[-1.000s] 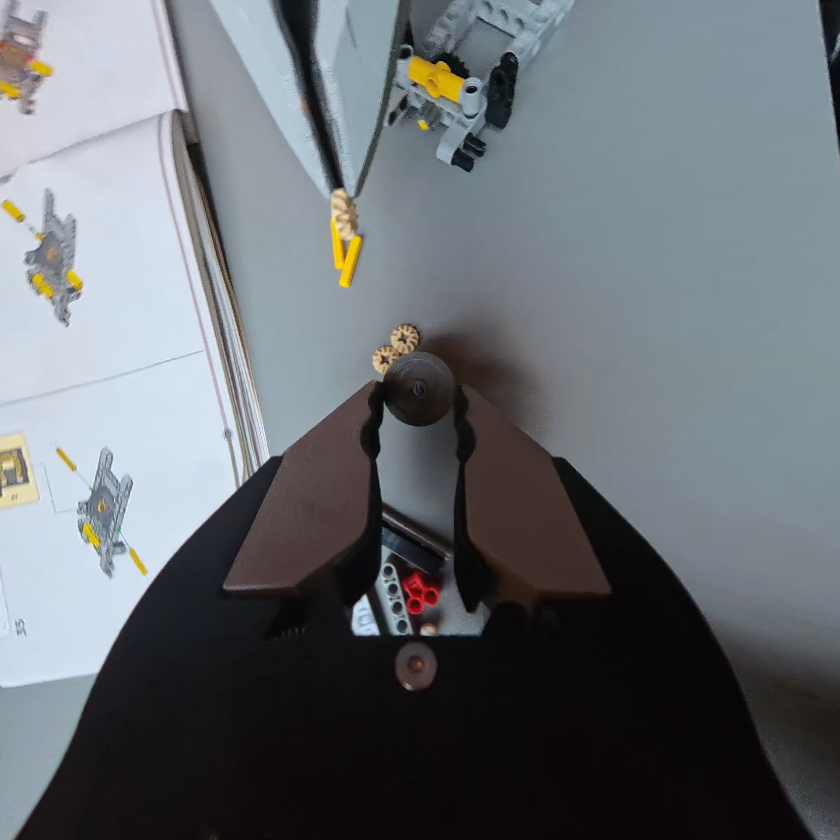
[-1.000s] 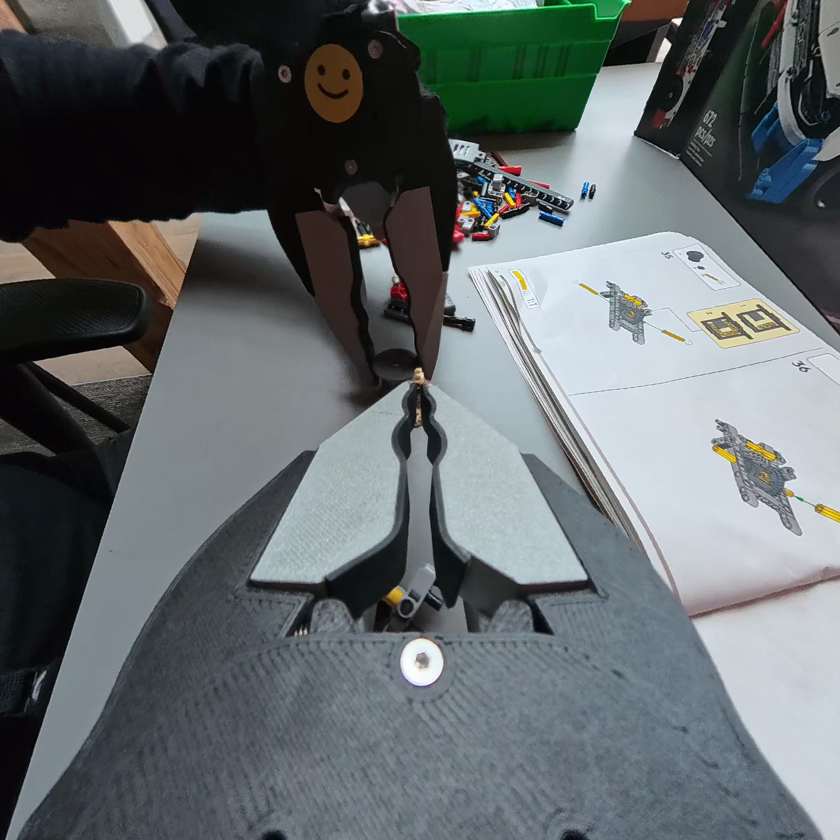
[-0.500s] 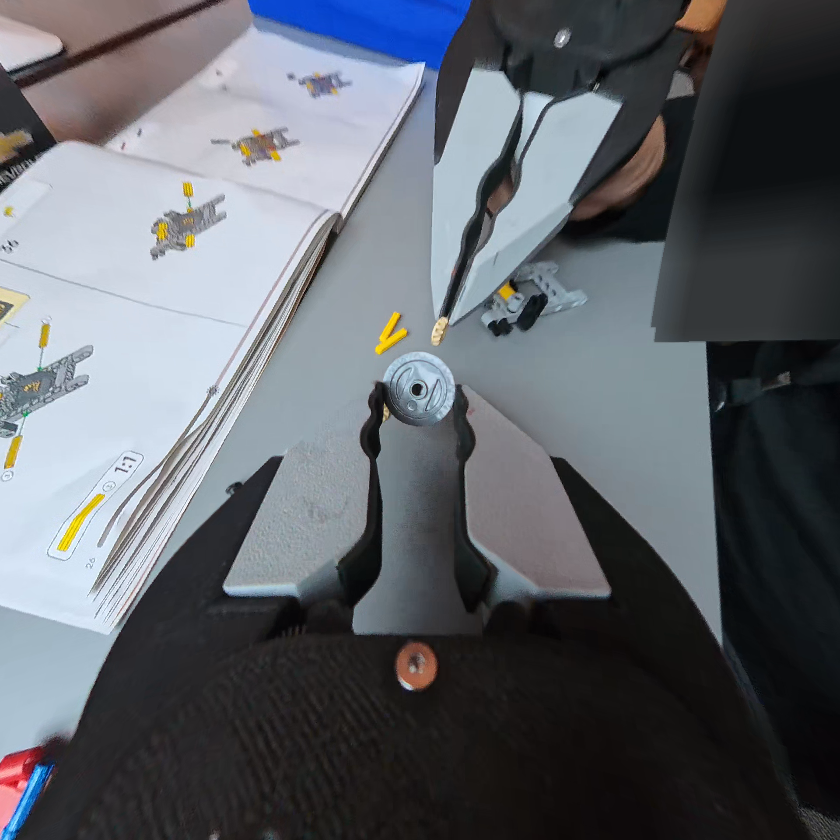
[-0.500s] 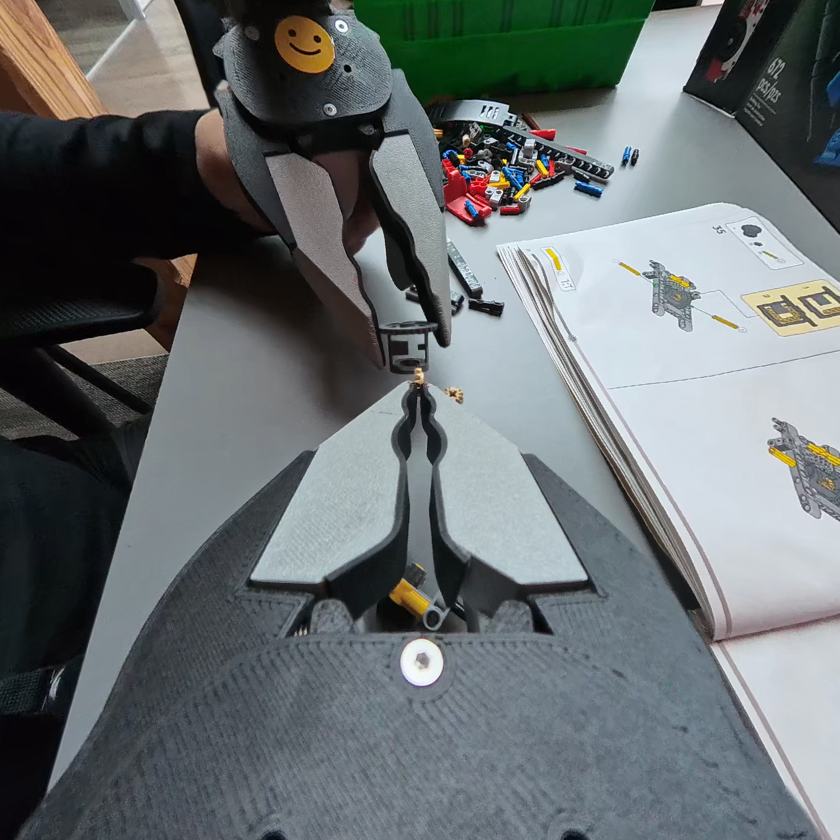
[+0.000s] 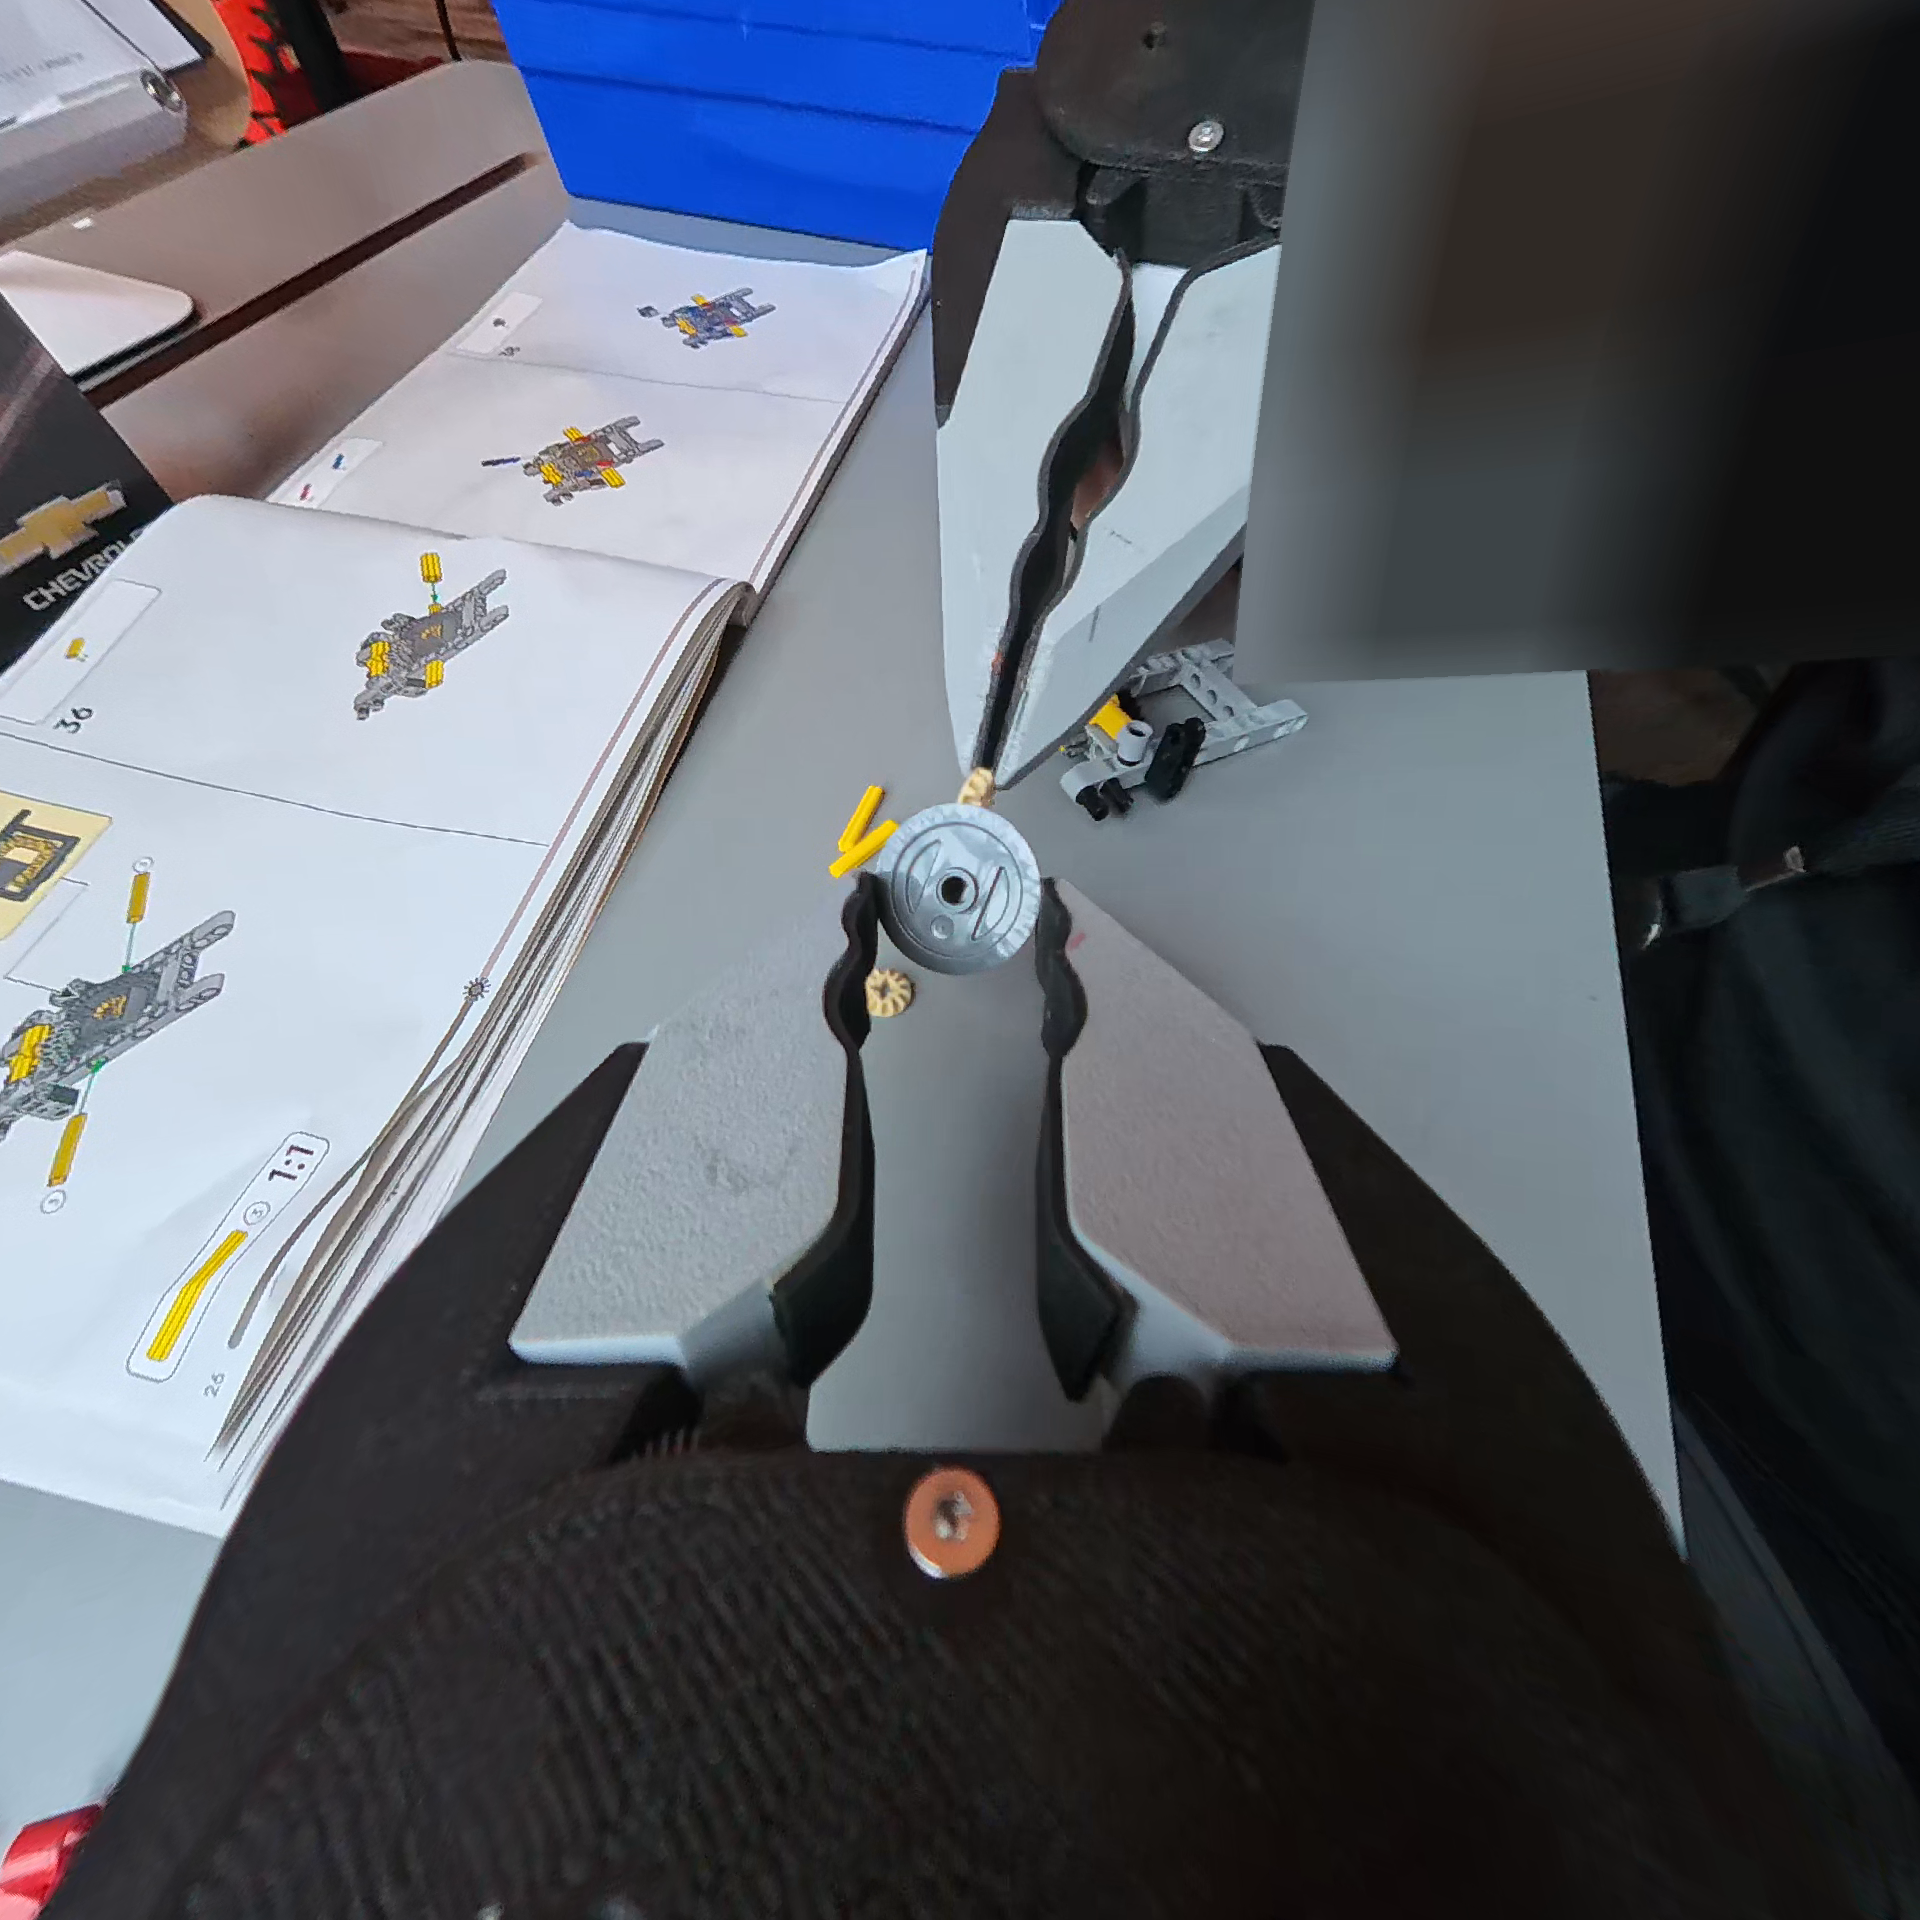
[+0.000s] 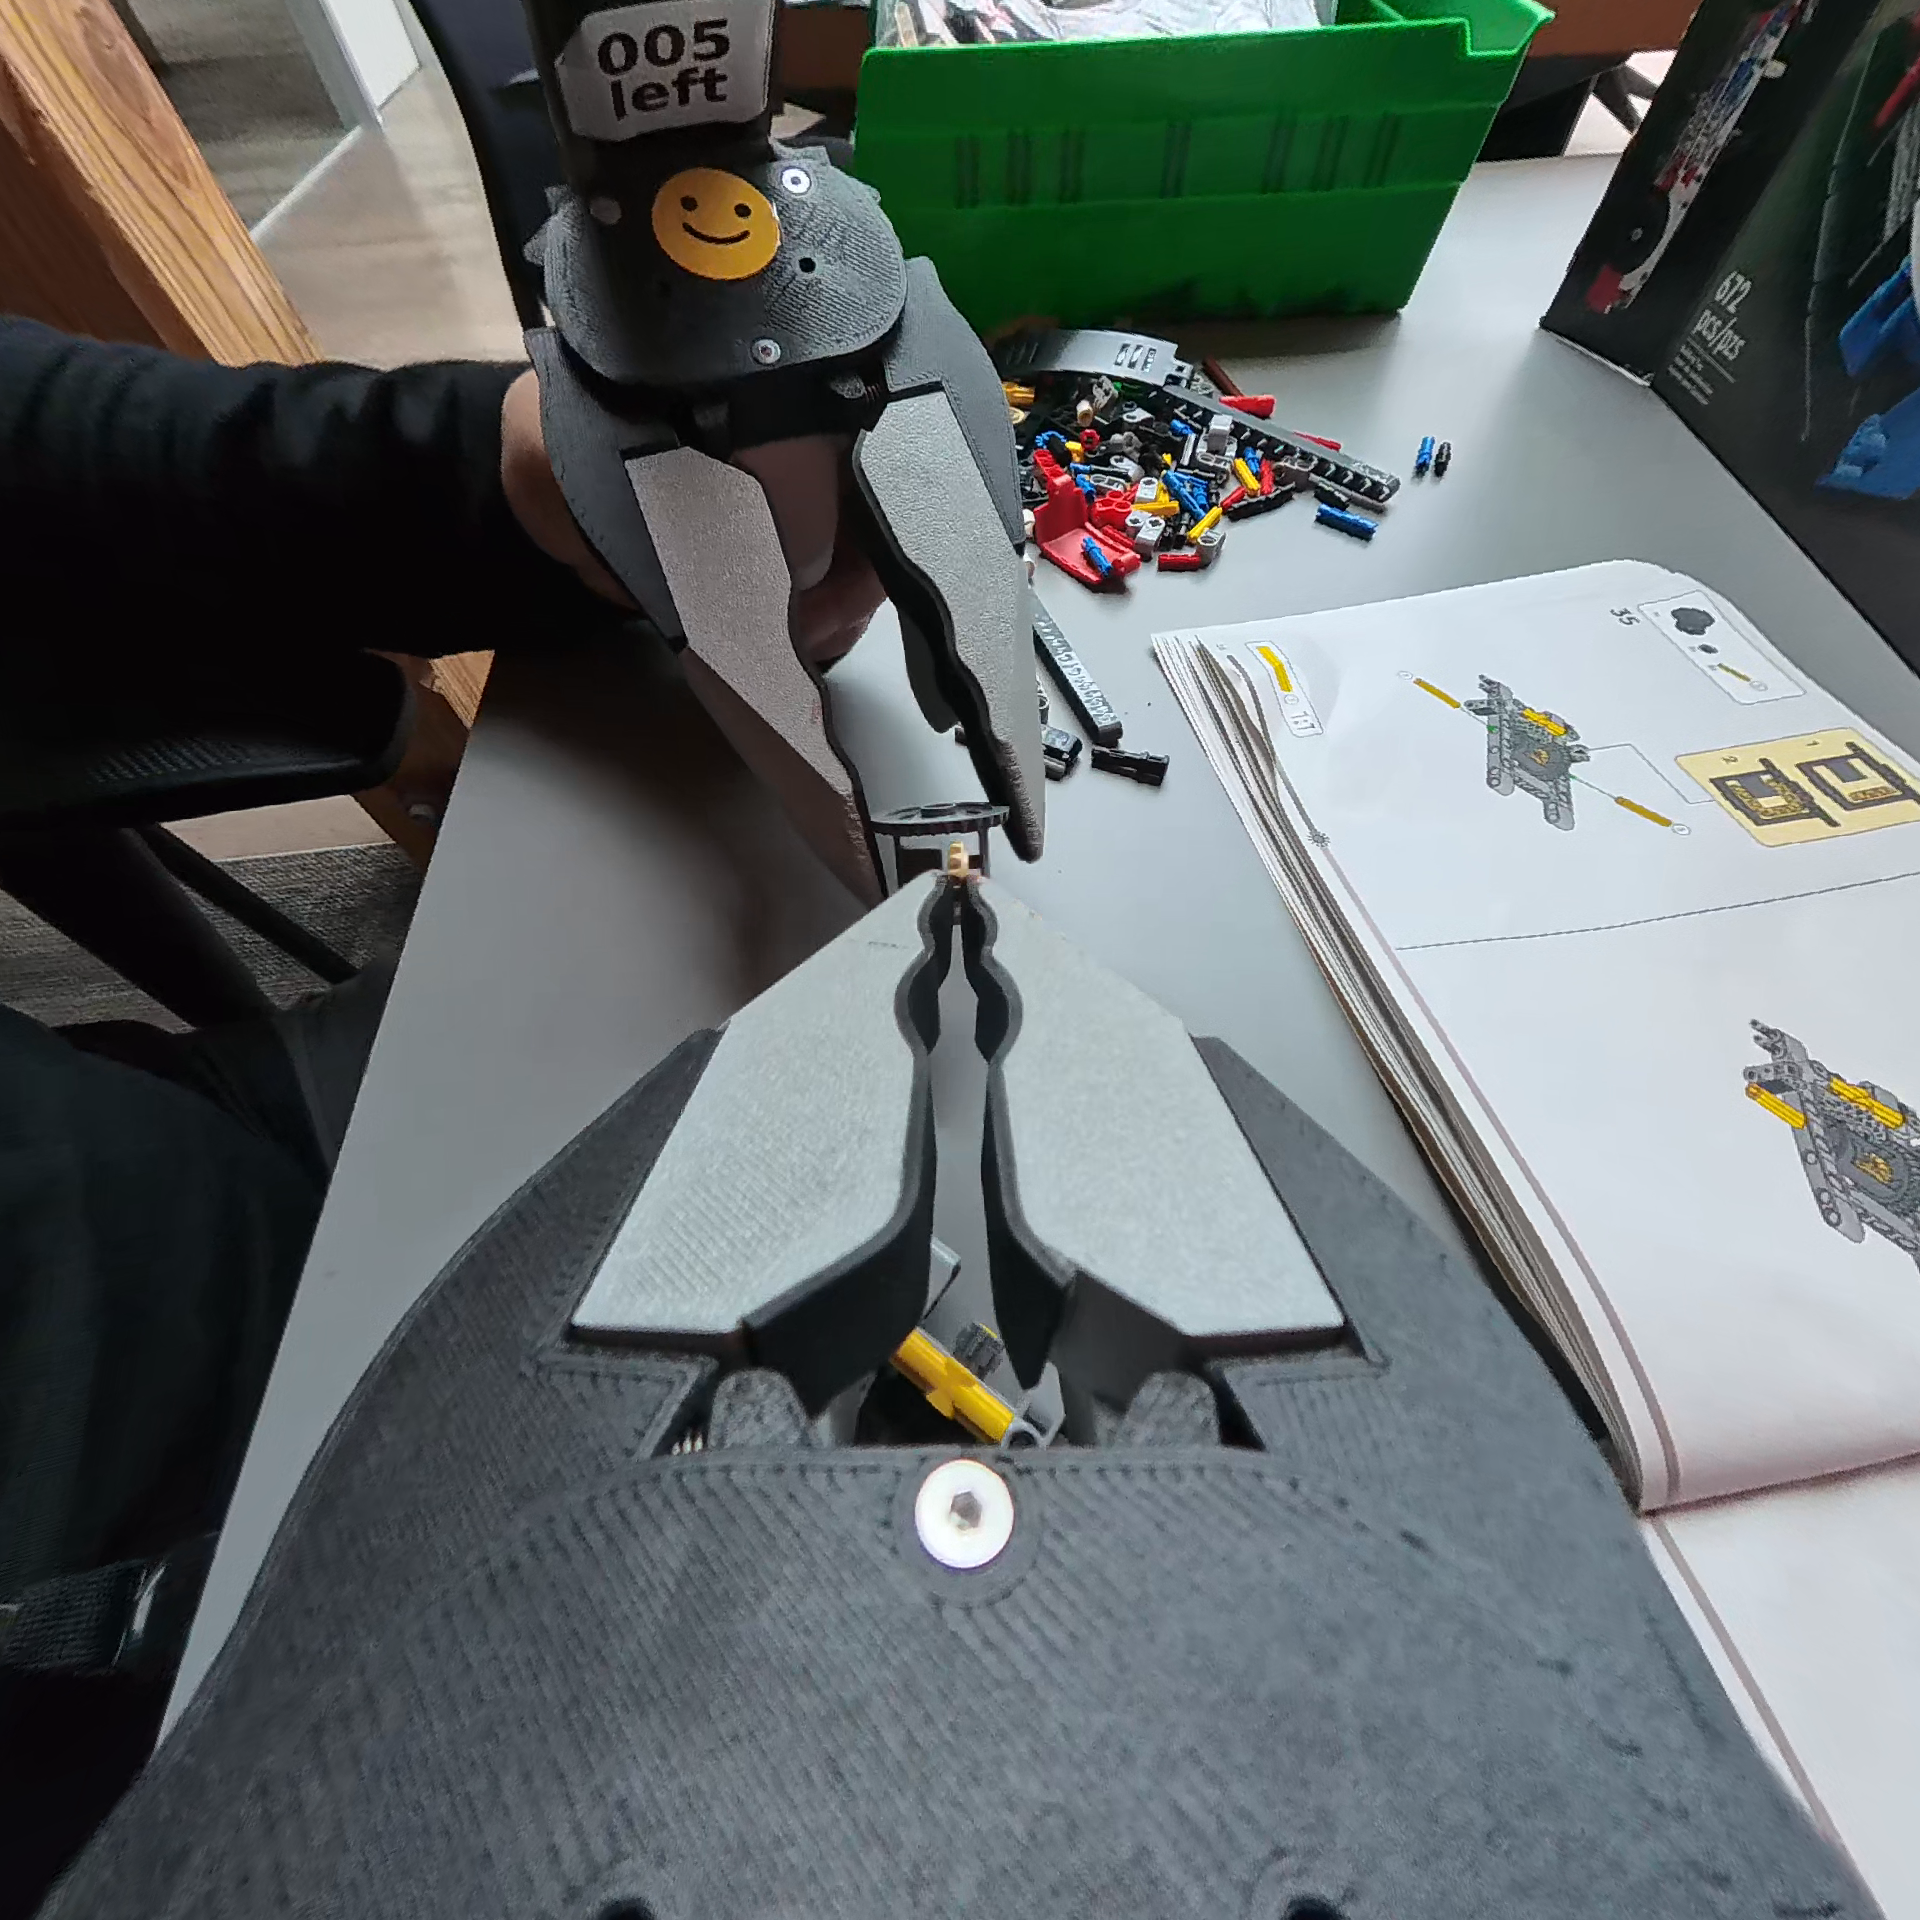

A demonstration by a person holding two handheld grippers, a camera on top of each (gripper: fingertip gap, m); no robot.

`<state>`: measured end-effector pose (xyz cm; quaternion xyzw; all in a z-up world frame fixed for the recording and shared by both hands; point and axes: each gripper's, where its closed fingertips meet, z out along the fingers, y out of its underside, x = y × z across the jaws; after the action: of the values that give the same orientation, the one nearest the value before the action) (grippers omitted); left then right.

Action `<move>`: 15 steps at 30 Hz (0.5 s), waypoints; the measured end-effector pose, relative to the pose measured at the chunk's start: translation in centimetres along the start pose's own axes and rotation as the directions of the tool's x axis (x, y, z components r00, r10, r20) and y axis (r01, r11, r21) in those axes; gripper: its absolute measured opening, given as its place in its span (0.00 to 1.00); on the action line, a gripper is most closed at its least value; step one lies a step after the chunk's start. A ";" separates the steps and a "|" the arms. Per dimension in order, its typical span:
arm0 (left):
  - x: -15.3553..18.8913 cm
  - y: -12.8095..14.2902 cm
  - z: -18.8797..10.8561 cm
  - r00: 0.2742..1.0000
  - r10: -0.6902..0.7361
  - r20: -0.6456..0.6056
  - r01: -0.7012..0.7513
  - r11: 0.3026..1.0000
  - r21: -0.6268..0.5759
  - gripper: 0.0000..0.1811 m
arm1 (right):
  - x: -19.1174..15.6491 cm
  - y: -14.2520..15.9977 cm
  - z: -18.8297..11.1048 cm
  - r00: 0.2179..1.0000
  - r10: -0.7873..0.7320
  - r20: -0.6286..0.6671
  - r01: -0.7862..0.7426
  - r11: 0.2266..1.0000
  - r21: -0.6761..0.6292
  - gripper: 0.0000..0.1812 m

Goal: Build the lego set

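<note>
My left gripper (image 5: 954,902) is shut on a round grey gear housing (image 5: 956,891) and holds it above the grey table. It also shows in the right wrist view (image 6: 940,821), where the housing (image 6: 935,821) looks dark. My right gripper (image 6: 958,878) is shut on a small tan gear (image 6: 957,860), its tips right at the housing's side. In the left wrist view the right gripper (image 5: 982,774) holds that tan gear (image 5: 975,787) just above the housing's rim. Another tan gear (image 5: 888,991) and two yellow axles (image 5: 860,831) lie on the table.
An open instruction booklet (image 5: 312,790) lies on the table, also seen in the right wrist view (image 6: 1558,935). A grey sub-assembly (image 5: 1174,727) sits behind the right gripper. A pile of loose pieces (image 6: 1164,488), a green bin (image 6: 1174,166) and the set's box (image 6: 1787,260) stand farther off. Both grippers' tips are close together, under 4 cm apart.
The left gripper lifted the gear housing off the table and tilted it up. The right gripper brought its tan gear right up against the housing.
</note>
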<state>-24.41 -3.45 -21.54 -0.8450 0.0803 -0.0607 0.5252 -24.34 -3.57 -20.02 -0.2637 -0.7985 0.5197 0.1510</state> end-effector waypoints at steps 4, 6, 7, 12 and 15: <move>0.3 -0.4 0.0 1.000 -0.014 -0.006 0.014 1.000 0.010 0.15 | -0.1 0.1 0.2 1.000 0.006 0.001 -0.006 1.000 -0.007 0.00; 0.3 -0.6 0.0 0.999 -0.041 -0.009 0.041 0.999 0.009 0.15 | -0.1 0.1 0.3 1.000 0.021 0.006 -0.021 1.000 -0.005 0.00; 0.2 -0.6 0.1 0.999 -0.052 -0.008 0.052 0.999 0.009 0.15 | -0.1 0.1 0.3 1.000 0.027 0.010 -0.027 1.000 -0.006 0.00; 0.2 -1.0 0.1 0.997 -0.076 -0.001 0.076 0.997 0.018 0.15 | 0.0 0.0 0.2 1.000 0.019 0.001 -0.019 1.000 0.002 0.00; 0.1 -1.2 0.1 0.995 -0.097 0.005 0.097 0.995 0.019 0.15 | 0.1 -0.1 0.2 1.000 0.009 -0.014 -0.009 1.000 0.003 0.00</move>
<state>-24.16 -2.84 -20.57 -0.8431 0.0369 -0.0844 0.5298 -24.52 -3.67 -20.01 -0.2708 -0.7953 0.5198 0.1548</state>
